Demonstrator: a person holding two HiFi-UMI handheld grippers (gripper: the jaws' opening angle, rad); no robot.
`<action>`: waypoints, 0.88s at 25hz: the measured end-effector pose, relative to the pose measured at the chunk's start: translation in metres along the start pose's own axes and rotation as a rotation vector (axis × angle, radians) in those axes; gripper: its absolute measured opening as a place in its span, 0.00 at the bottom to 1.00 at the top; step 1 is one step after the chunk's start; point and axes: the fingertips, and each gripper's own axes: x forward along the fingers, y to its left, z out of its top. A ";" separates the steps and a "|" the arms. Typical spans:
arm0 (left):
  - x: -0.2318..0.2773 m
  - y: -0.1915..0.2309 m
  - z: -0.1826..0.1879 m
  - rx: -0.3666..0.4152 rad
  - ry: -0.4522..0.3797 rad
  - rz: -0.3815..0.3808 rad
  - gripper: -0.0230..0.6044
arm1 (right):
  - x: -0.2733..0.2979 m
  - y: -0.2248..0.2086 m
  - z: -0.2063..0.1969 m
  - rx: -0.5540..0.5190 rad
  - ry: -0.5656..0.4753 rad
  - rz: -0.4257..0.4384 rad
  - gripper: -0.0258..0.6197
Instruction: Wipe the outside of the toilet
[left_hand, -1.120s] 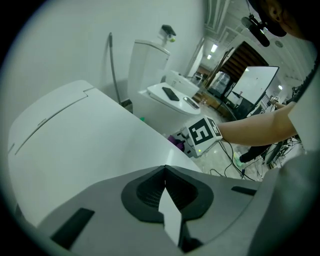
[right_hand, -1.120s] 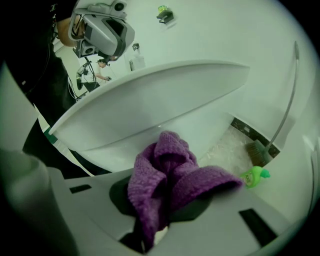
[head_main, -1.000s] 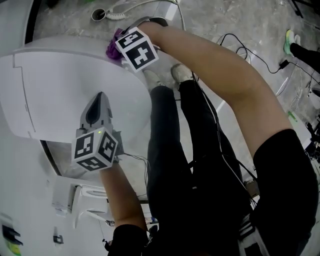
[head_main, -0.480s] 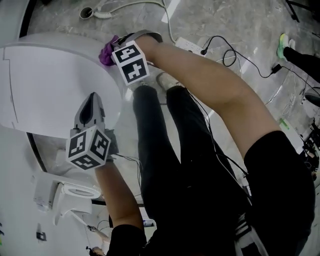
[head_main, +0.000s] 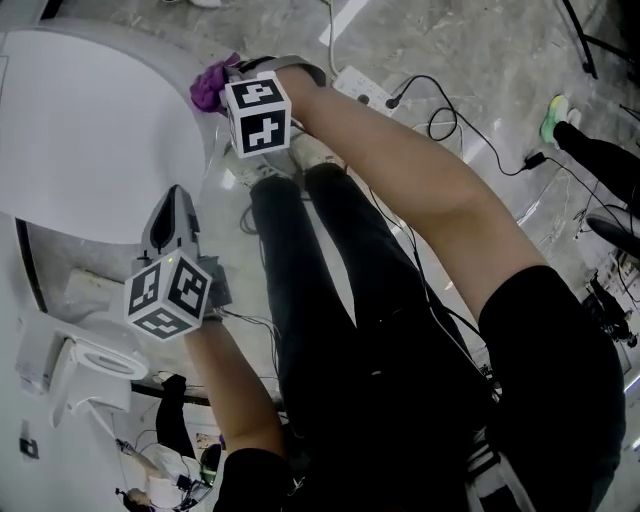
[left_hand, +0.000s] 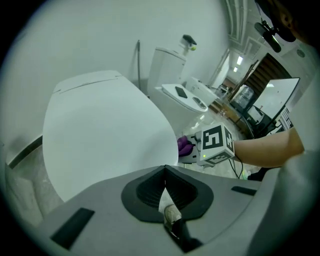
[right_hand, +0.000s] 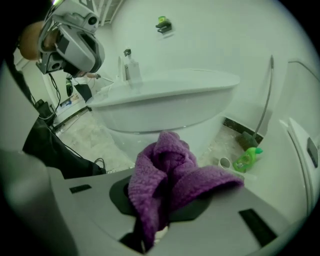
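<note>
The white toilet (head_main: 90, 130) fills the upper left of the head view, its lid down. A purple cloth (head_main: 208, 85) rests against the lid's right edge, and my right gripper (head_main: 224, 82) is shut on it. In the right gripper view the cloth (right_hand: 167, 175) bunches up between the jaws, in front of the toilet's bowl (right_hand: 170, 105). My left gripper (head_main: 170, 212) hovers by the lid's near right edge. Its jaws are shut with nothing in them (left_hand: 165, 186), and they point along the lid (left_hand: 100, 135).
A power strip (head_main: 362, 88) and cables (head_main: 450, 90) lie on the floor to the right. The person's legs and shoes (head_main: 310, 150) stand close beside the toilet. A green bottle (right_hand: 246, 159) and a brush handle (right_hand: 267, 95) sit behind it. Another toilet (left_hand: 187, 95) stands further off.
The head view has swung, so the toilet has slid up and left. The right gripper keeps the cloth at the lid's edge. The left gripper's tip has come off the lid toward its edge.
</note>
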 end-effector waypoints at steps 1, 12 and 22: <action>-0.005 0.002 -0.008 -0.017 -0.002 0.010 0.05 | 0.001 0.008 -0.002 -0.019 0.014 -0.002 0.16; -0.042 0.023 -0.088 -0.199 -0.025 0.054 0.05 | 0.003 0.059 -0.007 -0.067 0.102 0.010 0.16; -0.074 0.051 -0.133 -0.302 -0.079 0.065 0.05 | 0.018 0.129 0.012 -0.031 0.128 0.070 0.16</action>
